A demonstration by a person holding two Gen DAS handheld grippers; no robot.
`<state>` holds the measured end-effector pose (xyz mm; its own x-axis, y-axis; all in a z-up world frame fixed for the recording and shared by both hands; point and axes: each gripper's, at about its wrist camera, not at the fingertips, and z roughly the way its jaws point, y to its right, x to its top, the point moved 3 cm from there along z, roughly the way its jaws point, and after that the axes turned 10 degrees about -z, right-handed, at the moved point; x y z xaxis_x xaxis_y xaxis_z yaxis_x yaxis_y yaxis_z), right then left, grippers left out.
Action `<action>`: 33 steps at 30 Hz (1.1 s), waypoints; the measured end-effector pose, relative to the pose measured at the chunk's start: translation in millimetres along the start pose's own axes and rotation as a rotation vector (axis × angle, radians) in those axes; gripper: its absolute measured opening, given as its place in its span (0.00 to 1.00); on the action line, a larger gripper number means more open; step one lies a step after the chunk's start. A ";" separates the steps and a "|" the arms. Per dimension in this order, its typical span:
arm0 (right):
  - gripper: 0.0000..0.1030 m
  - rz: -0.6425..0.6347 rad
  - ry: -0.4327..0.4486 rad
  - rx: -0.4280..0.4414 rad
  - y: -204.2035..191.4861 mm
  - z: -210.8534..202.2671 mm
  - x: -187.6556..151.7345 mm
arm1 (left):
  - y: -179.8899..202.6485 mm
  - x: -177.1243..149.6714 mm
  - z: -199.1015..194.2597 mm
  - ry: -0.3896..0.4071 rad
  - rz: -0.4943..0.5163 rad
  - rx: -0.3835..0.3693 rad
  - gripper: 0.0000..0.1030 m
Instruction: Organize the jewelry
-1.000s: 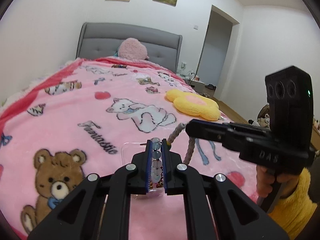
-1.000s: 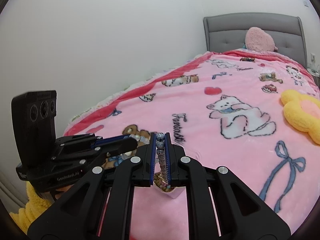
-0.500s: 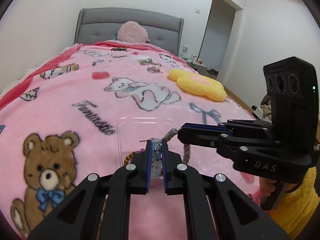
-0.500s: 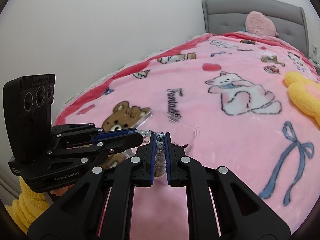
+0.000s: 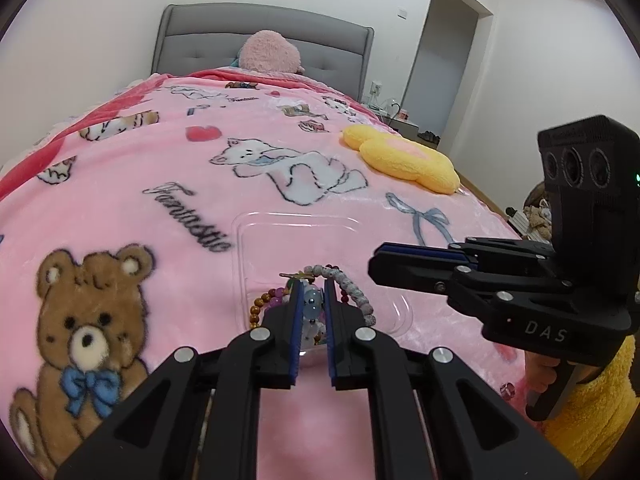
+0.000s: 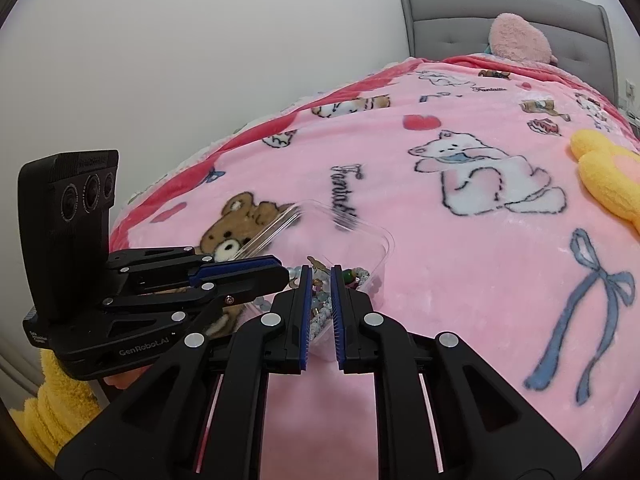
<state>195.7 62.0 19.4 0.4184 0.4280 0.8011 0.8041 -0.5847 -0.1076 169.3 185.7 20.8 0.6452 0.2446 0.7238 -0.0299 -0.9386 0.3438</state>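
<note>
A clear plastic box (image 5: 296, 224) lies on the pink bed blanket and holds several bead bracelets. My left gripper (image 5: 311, 286) is over its near end, with a pale blue bead bracelet (image 5: 311, 300) between its slightly parted fingers. A grey speckled bracelet (image 5: 352, 292) lies in the box beside it. My right gripper (image 6: 321, 272) is slightly open above the box (image 6: 372, 240), with the grey bracelet (image 6: 320, 316) lying loose below its fingers. The right gripper also shows in the left wrist view (image 5: 384, 264), and the left one in the right wrist view (image 6: 280, 274).
A yellow flower cushion (image 5: 404, 158) lies to the right on the blanket. A pink plush (image 5: 272, 50) rests at the grey headboard (image 5: 200, 32). The box's clear lid (image 6: 272, 228) stands up at its left side. The bed's edge and floor are at the right.
Both grippers lowered toward the box. The right gripper's fingers parted and the grey bracelet dropped into the box. The left gripper's fingers loosened around the blue beads.
</note>
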 end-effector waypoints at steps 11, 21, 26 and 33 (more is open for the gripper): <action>0.11 0.016 0.046 0.024 -3.7 -21.6 3.5 | 8.4 -1.0 -7.4 0.007 0.011 -0.001 0.16; 0.35 0.020 0.096 -0.015 -4.3 -78.8 -13.7 | 40.9 -24.5 -43.9 0.056 0.062 -0.042 0.40; 0.46 -0.006 0.086 -0.079 -2.8 -108.0 -43.1 | 66.2 -54.0 -53.7 0.058 0.107 -0.061 0.49; 0.50 -0.029 0.022 -0.161 0.5 -128.2 -88.1 | 89.3 -98.8 -48.6 0.002 0.147 -0.092 0.49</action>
<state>105.1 -64.4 24.2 0.3851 0.4327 0.8151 0.7371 -0.6757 0.0104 65.8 89.6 9.1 0.6272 0.1066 0.7716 -0.1938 -0.9381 0.2871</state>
